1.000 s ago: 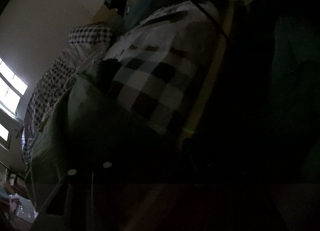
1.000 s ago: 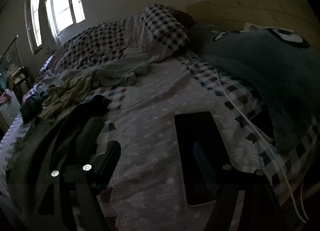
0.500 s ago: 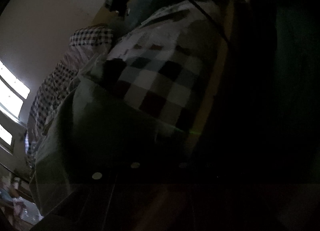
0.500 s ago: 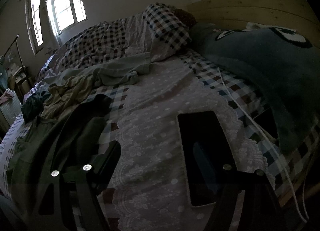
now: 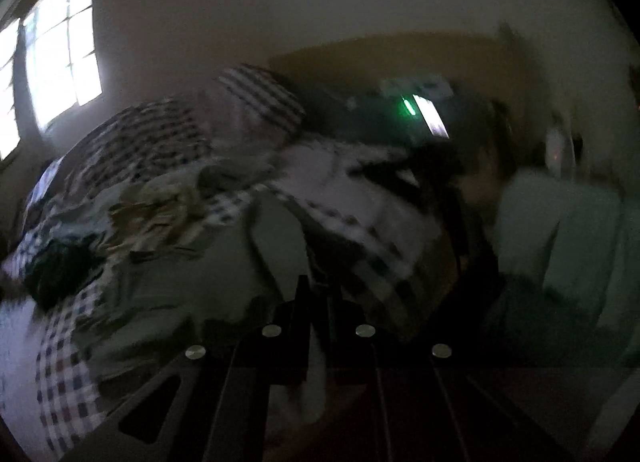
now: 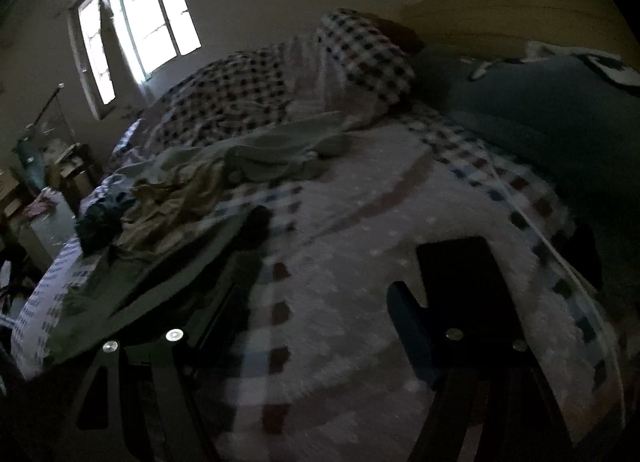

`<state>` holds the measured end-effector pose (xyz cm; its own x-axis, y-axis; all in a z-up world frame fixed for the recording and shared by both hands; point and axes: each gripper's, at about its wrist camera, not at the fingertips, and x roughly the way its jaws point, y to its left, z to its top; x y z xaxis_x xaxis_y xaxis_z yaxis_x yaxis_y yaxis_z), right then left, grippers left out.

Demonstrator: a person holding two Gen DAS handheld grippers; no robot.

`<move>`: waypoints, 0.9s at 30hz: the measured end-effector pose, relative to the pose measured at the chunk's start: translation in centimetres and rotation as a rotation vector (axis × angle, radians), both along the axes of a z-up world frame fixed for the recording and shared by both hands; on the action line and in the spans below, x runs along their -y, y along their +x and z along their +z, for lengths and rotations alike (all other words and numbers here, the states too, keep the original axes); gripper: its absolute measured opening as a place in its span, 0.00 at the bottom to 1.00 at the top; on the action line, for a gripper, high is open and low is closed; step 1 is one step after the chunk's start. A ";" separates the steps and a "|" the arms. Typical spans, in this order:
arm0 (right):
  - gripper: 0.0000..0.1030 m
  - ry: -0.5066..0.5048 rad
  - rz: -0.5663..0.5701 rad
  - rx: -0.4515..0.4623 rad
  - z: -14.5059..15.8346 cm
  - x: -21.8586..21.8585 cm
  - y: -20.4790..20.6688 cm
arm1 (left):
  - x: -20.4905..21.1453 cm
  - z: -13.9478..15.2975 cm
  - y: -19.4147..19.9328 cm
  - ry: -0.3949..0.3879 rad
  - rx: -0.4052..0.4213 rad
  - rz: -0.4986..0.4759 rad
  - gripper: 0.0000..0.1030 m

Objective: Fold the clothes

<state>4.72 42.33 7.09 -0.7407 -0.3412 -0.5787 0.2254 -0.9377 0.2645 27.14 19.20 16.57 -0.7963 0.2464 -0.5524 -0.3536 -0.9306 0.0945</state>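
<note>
Lying spread on the bed, the dark green garment looks soft, light and limp — best taken at a hem or corner. Left gripper: jaws together, cloth between them uncertain. Right gripper: jaws apart, empty.

A bright window glows at ten o'clock, above a checkered duvet bunched toward the wall. At two o'clock stands a wooden headboard, with a big dark blue cushion beneath it. A dark tablet lies flat on the lace-edged bedspread at four o'clock, a white cable just beside it.
</note>
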 end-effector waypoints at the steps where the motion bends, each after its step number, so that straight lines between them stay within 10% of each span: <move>1: 0.76 -0.001 0.019 -0.009 0.1 0.3 -0.2 | 1.1 1.1 0.1 0.020 -0.015 0.021 0.05; 13: 0.76 -0.038 0.186 -0.034 1.1 3.0 0.0 | 16.1 10.3 2.9 0.123 -0.165 0.350 0.04; 27: 0.76 0.126 0.466 -0.123 4.6 9.8 6.3 | 37.0 5.6 1.9 0.316 -0.094 0.811 0.01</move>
<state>11.06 32.52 11.65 -0.5915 -0.5850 -0.5549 0.6504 -0.7529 0.1003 29.01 -17.80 22.17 -0.8314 -0.2854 -0.4768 0.4250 -0.8793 -0.2147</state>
